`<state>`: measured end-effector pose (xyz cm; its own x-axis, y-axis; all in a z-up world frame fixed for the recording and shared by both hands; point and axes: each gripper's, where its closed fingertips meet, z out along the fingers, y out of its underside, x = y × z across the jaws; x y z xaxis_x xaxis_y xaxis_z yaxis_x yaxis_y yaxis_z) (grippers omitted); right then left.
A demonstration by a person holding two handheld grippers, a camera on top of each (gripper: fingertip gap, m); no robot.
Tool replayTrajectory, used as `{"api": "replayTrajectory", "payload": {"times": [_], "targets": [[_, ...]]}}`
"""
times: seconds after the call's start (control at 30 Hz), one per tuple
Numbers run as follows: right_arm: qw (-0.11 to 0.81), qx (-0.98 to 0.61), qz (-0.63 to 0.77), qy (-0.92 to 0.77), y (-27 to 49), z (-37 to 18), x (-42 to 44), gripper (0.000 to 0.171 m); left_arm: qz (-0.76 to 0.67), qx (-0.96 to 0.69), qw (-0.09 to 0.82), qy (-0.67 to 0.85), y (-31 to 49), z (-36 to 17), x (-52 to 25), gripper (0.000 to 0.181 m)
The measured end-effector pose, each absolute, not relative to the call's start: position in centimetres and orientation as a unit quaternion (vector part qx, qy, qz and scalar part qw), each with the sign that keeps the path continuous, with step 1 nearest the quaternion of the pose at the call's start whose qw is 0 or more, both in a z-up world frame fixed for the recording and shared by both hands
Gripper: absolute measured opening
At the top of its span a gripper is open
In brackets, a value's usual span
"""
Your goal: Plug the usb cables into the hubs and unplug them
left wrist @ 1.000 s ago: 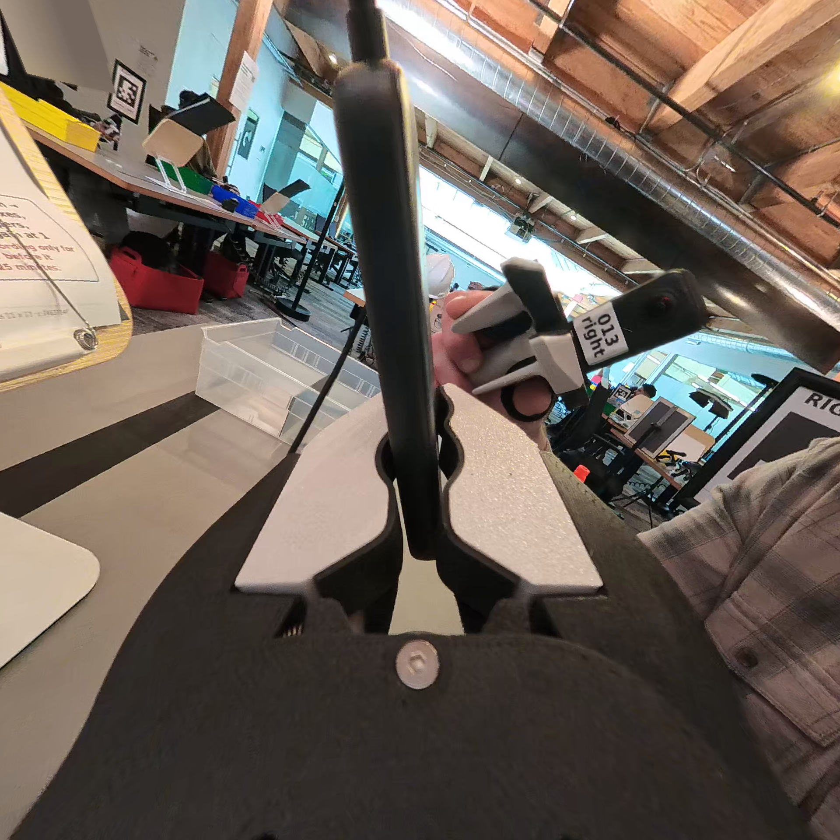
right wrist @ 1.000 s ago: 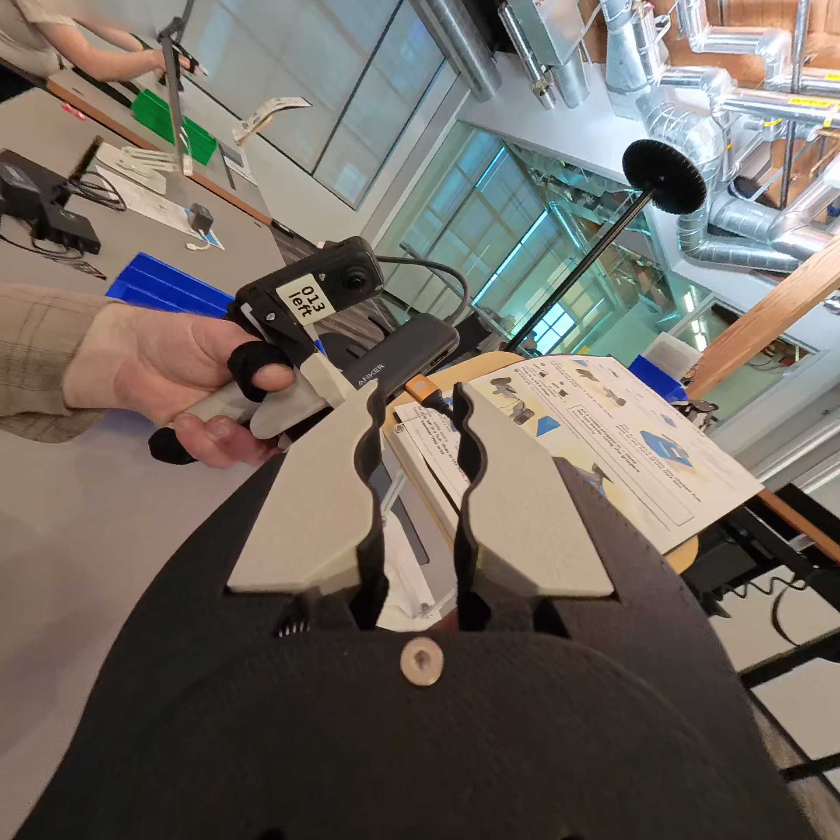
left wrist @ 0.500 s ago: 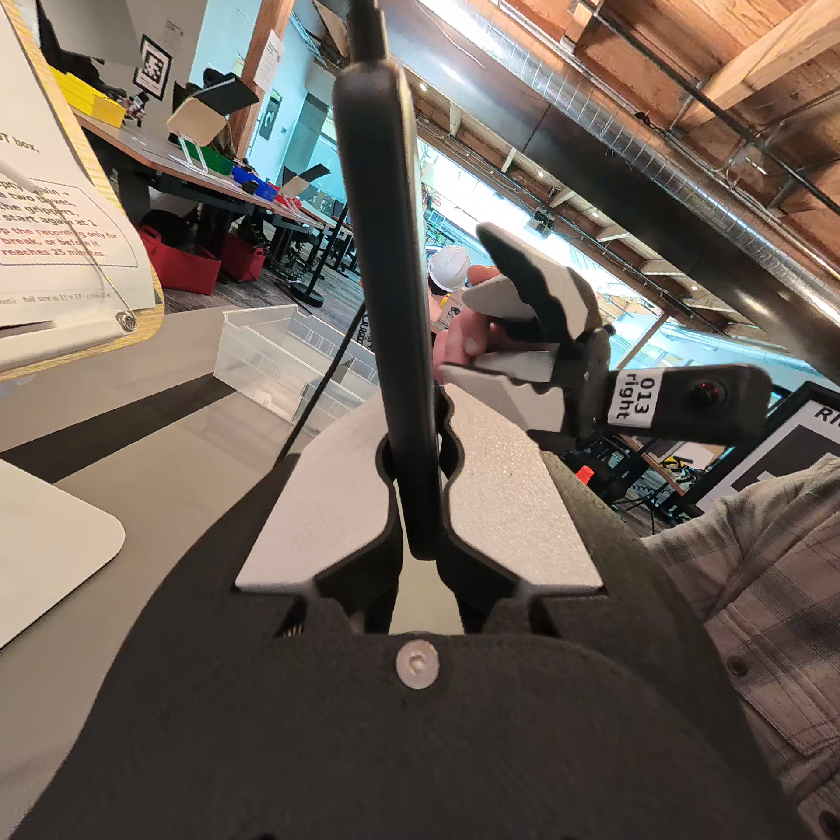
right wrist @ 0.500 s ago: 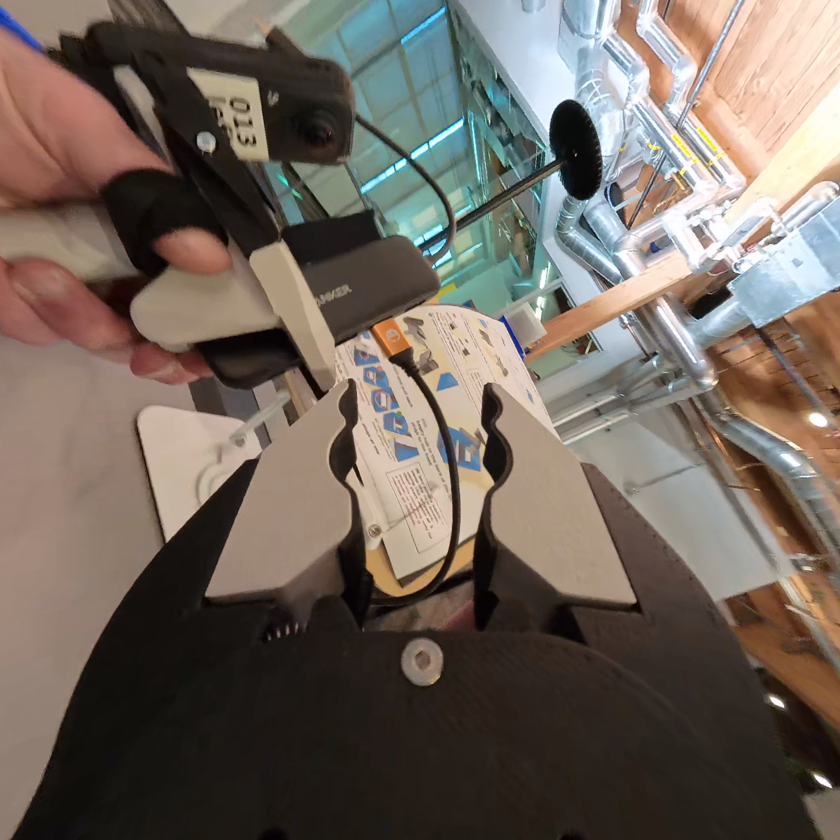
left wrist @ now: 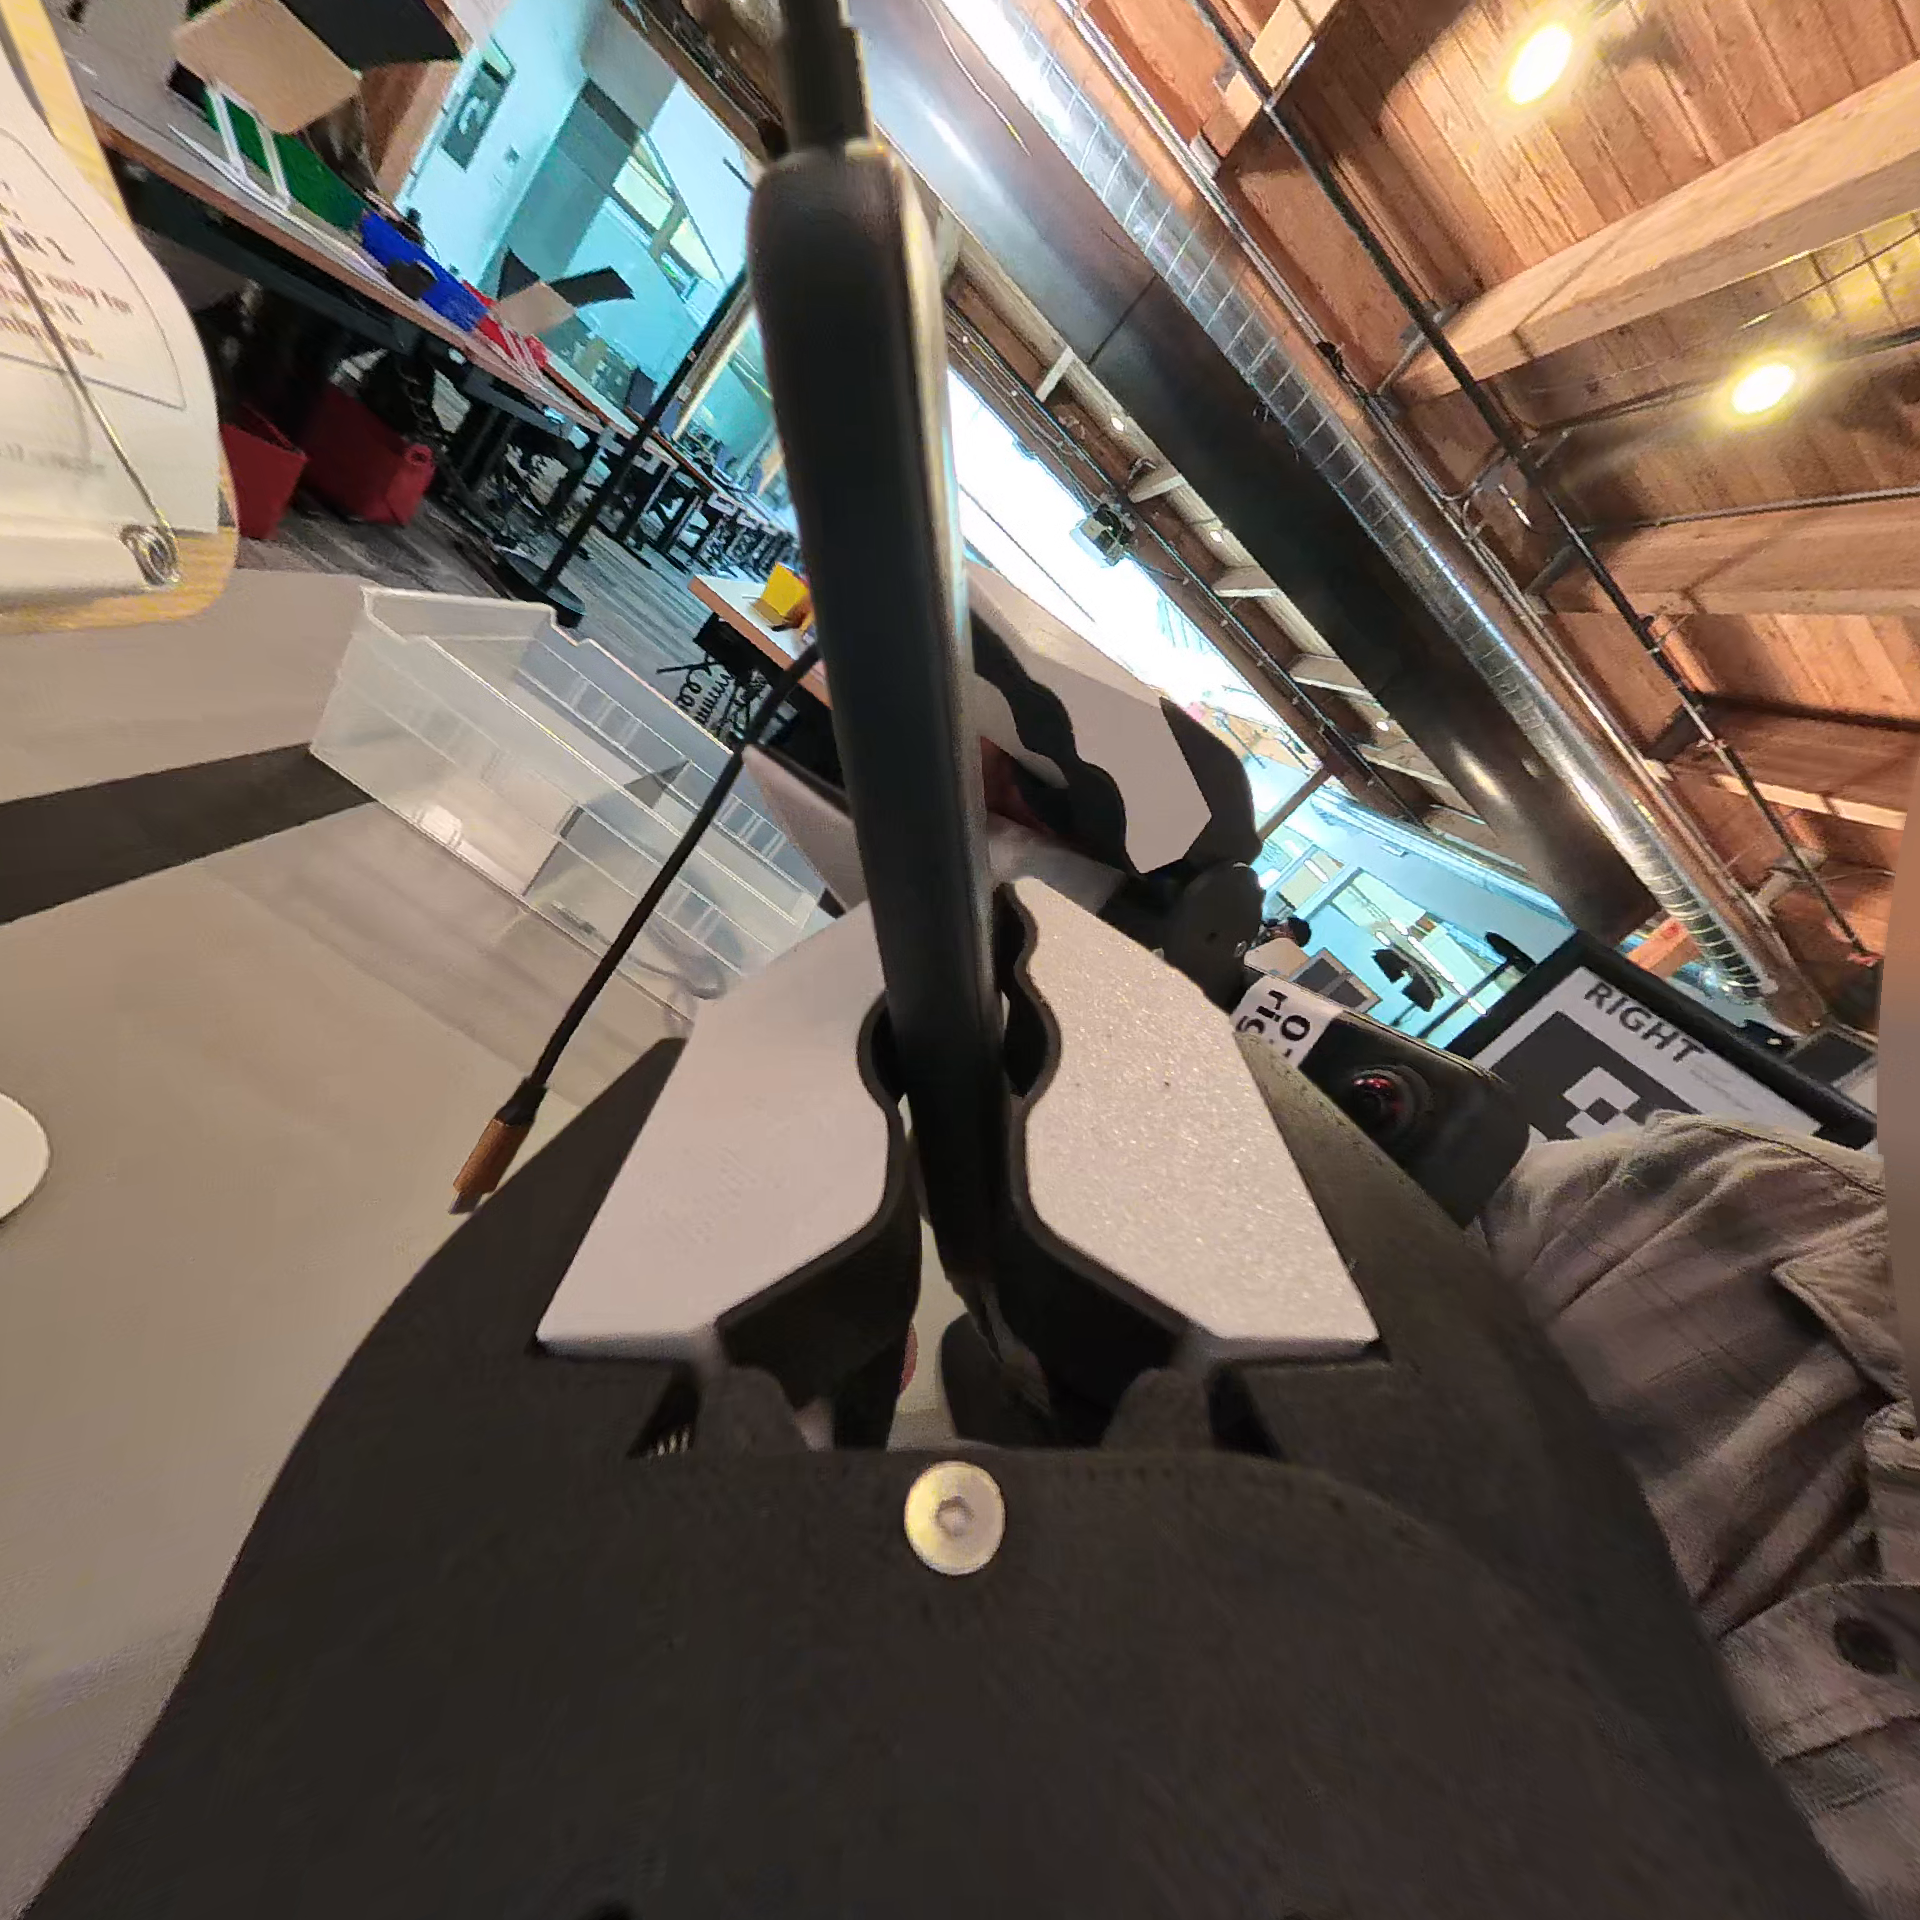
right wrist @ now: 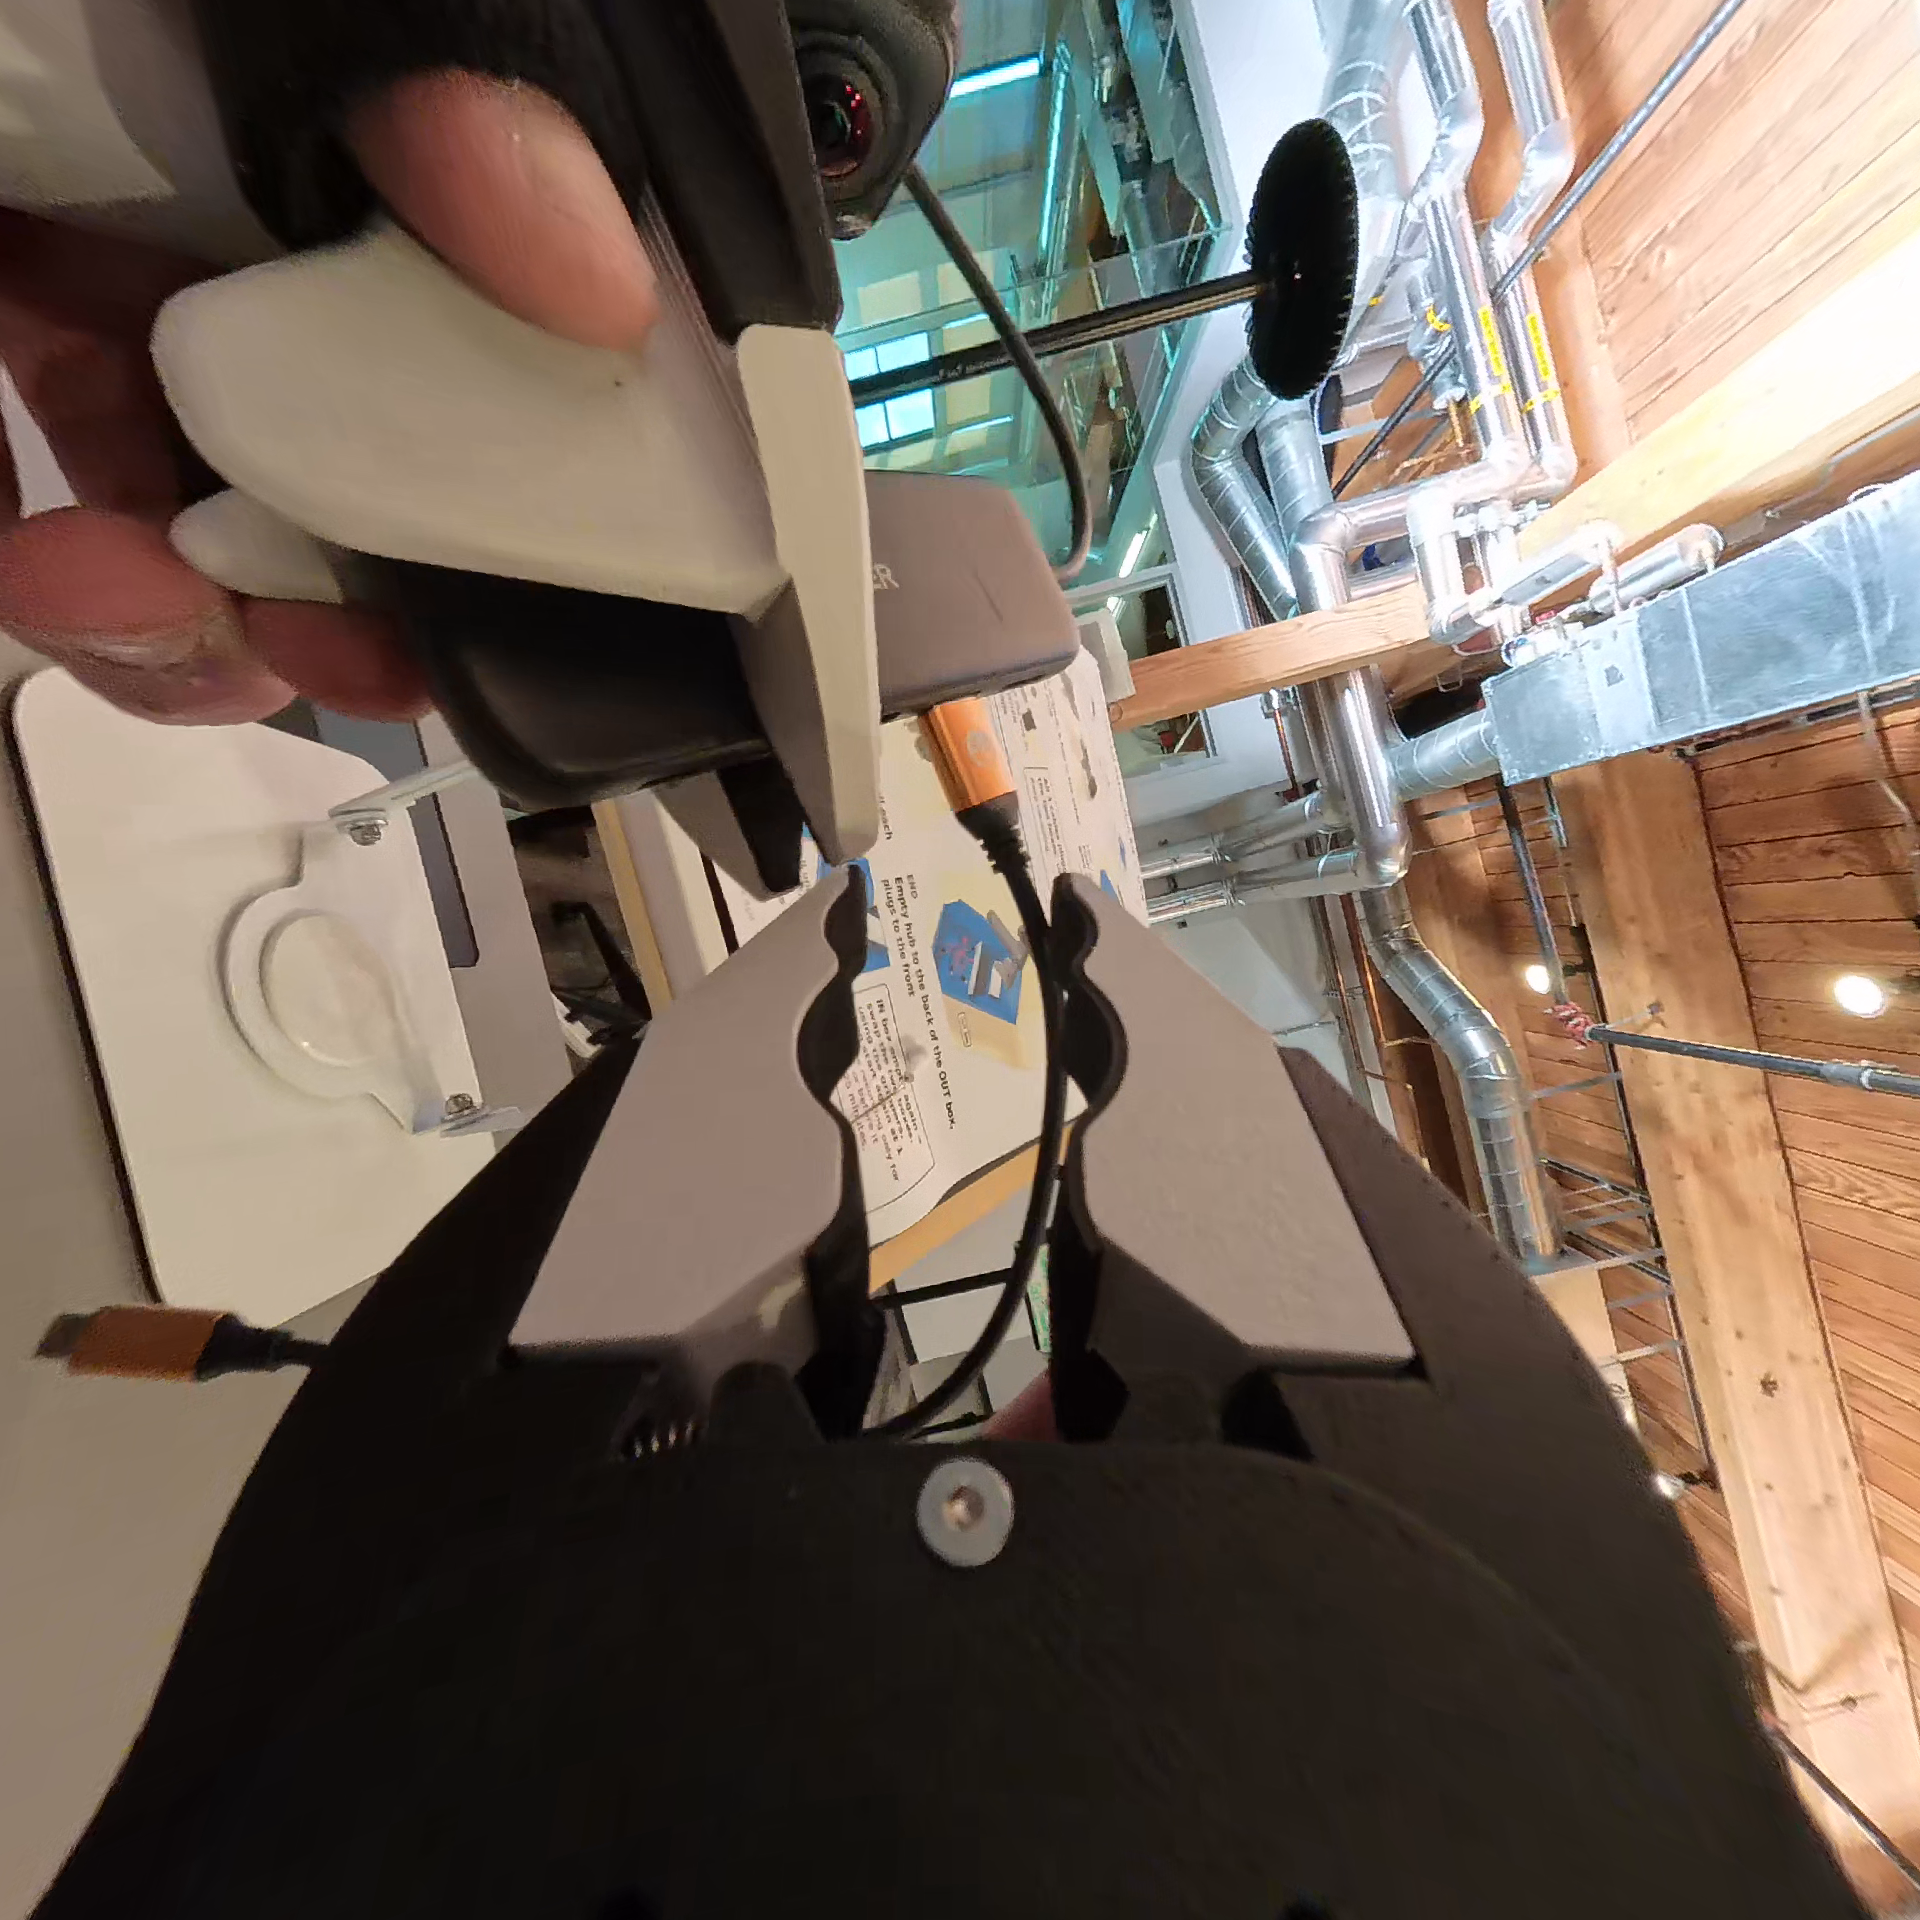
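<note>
Left tongs [left wrist: 951, 956] clenched on the dark hub [left wrist: 862, 499] held upright above the grey worktop [left wrist: 208, 1039], right tongs [right wrist: 951, 904] released with the black cable [right wrist: 1044, 1049] running between their fingers, orange plug [right wrist: 966, 753] seated in the hub, free plug [right wrist: 135, 1342] hanging over the worktop.

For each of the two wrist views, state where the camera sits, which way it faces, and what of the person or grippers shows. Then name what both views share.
Left wrist view: sits behind the left gripper, facing up toward the ceiling; its fingers clamp the hub; a sleeve shows.
Right wrist view: sits behind the right gripper, facing the hub and its orange plug; a hand shows.
Shared: the hub, the cable.
</note>
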<state>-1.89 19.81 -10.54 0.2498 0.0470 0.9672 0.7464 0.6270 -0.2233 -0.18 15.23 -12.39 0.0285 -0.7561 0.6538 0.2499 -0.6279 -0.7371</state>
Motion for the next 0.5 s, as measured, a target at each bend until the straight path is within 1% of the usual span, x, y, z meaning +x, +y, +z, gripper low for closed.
{"api": "replayTrajectory", "payload": {"times": [0.03, 0.1, 0.23, 0.37, 0.43, 0.5], "targets": [[0.709, -0.353, -0.252, -0.556, 19.9, -10.5, -1.9, 0.028, -0.669, -0.609, 0.374, 0.207, 15.2, -12.5, -0.1, 0.012], [0.718, -0.351, -0.262, -0.540, 20.1, -10.1, -1.7, 0.009, -0.678, -0.607, 0.361, 0.205, 15.2, -12.8, 0.2, 0.012], [0.716, -0.360, -0.260, -0.538, 20.4, -10.5, -1.4, 0.004, -0.685, -0.606, 0.355, 0.193, 15.4, -13.2, 0.5, 0.012], [0.715, -0.378, -0.235, -0.539, 20.6, -10.8, -1.1, 0.002, -0.668, -0.608, 0.386, 0.189, 15.8, -12.9, 0.5, 0.014], [0.714, -0.387, -0.220, -0.541, 20.6, -11.0, -1.0, 0.002, -0.659, -0.601, 0.408, 0.195, 15.8, -12.4, 0.4, 0.019], [0.717, -0.401, -0.200, -0.534, 20.6, -10.8, -0.9, 0.002, -0.644, -0.593, 0.441, 0.199, 15.8, -11.7, 0.1, 0.032]]}}
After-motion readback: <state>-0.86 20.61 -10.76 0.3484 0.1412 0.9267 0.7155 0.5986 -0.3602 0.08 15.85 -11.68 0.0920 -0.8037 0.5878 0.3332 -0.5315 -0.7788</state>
